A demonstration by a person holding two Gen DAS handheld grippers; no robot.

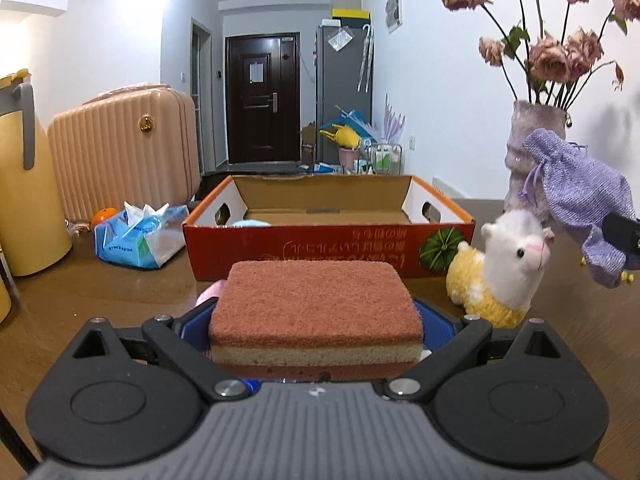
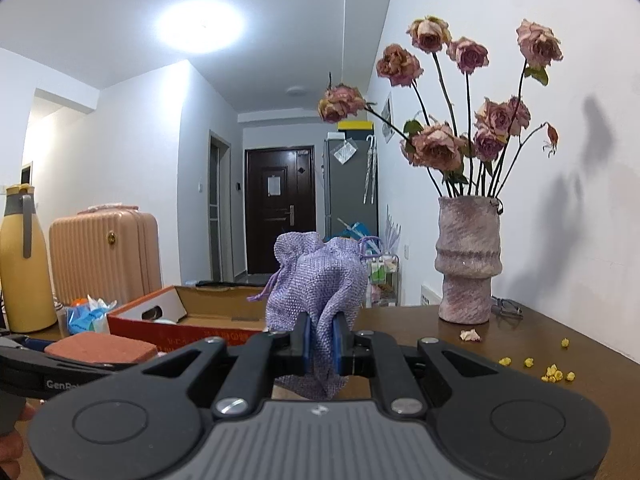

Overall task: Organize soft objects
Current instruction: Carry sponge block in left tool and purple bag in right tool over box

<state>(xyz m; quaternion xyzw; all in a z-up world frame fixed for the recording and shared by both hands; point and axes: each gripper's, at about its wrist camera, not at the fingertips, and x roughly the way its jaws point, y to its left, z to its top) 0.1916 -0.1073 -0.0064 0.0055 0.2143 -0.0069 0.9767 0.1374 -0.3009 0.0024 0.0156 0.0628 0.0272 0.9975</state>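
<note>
While left jaws clamp sponge (image 1: 316, 312) | right jaws pinch purple pouch (image 2: 320, 280) | arm label "GenRo…" (image 2: 62, 385)

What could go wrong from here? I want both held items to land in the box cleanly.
The purple pouch is pinched only by a fold in the right gripper, so it may slip. The vase stands close beside it; a swing could tip it. The sponge must clear the box wall.
</note>
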